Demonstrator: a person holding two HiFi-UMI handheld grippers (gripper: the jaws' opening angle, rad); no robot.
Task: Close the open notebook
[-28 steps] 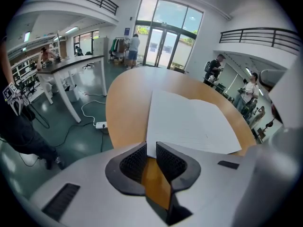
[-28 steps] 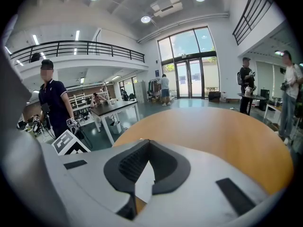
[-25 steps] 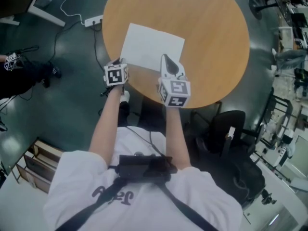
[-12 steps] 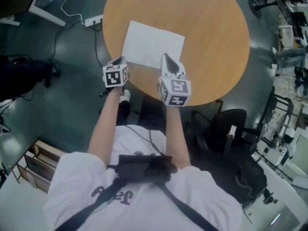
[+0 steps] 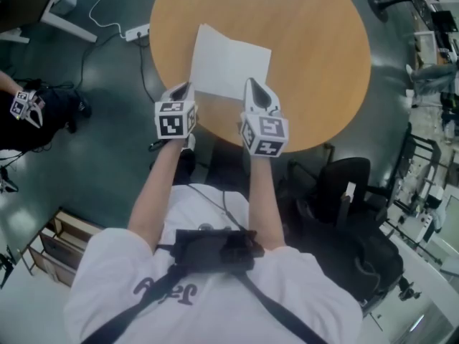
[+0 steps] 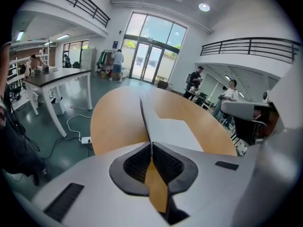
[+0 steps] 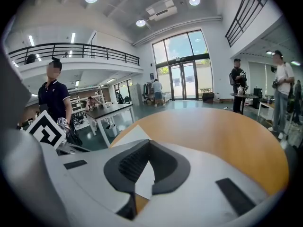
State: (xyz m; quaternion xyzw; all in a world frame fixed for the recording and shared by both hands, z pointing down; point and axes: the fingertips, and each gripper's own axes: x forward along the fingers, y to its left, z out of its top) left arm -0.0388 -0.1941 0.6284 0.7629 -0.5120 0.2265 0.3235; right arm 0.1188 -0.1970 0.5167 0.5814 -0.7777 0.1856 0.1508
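An open white notebook [image 5: 233, 67] lies on the round wooden table [image 5: 315, 49]. My left gripper [image 5: 183, 88] is at its near left corner, shut on the left leaf. In the left gripper view that leaf [image 6: 143, 117] stands on edge, rising from between the closed pads [image 6: 137, 162], and the right page [image 6: 177, 131] lies flat. These jaws have just been closing with the leaf between them. My right gripper [image 5: 251, 84] hovers over the near right corner. Its tips [image 7: 149, 143] meet, and only the white page [image 7: 130, 134] shows beyond them.
The table's near edge [image 5: 215, 131] runs just under both grippers. A power strip [image 5: 136, 31] with a cable lies on the floor at the left. A black office chair [image 5: 337, 192] stands at the right. A person [image 5: 29, 113] stands off to the left.
My left gripper has risen and moved in toward the notebook, lifting the left leaf, so the notebook looks narrower from above. The right gripper has stayed put.
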